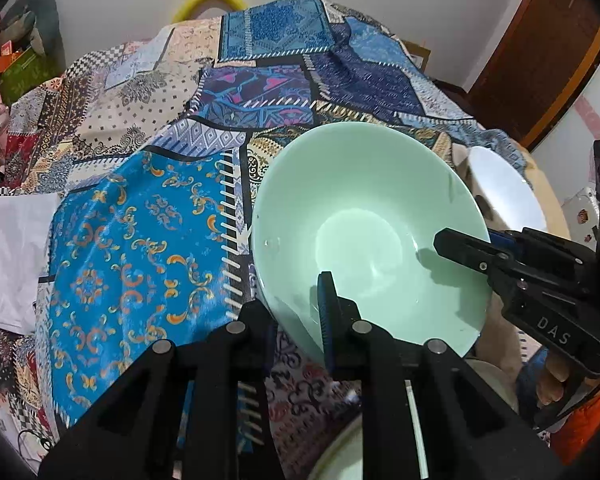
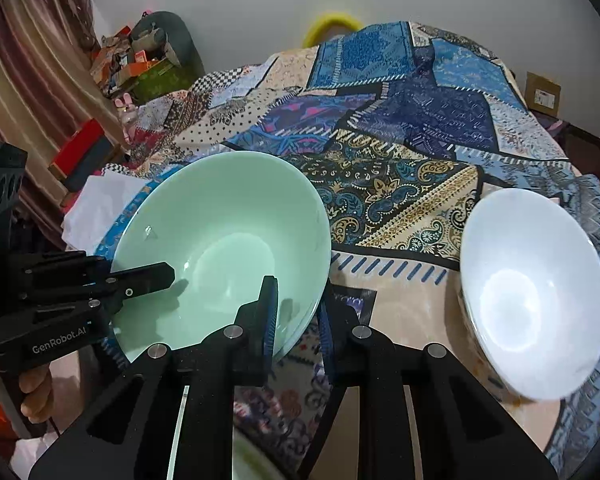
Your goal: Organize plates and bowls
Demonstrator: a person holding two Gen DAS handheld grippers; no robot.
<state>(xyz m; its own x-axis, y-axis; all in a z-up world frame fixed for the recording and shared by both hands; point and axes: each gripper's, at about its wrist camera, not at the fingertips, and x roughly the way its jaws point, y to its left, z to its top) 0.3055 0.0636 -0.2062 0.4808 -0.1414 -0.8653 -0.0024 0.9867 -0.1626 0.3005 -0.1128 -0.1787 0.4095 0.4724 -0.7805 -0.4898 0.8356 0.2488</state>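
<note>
The mint-green bowl is held tilted above a bed, its rim gripped at two spots. The left claw is closed on the near rim, one blue-padded finger inside the bowl and the other outside, under the wall. The right claw is pinched shut on the rim at the bowl's right side in the same way, one finger inside and one outside; seen from the left wrist it reaches in from the right, its inner finger lying over the bowl's inner wall. From the right wrist, the left claw's finger comes in from the left over the bowl's inside. A white bowl sits to the right of the right claw, well apart from the green one, resting tilted on the patchwork bedspread that stretches away beyond both claws. A hand grips the left tool's handle at the lower left.
</note>
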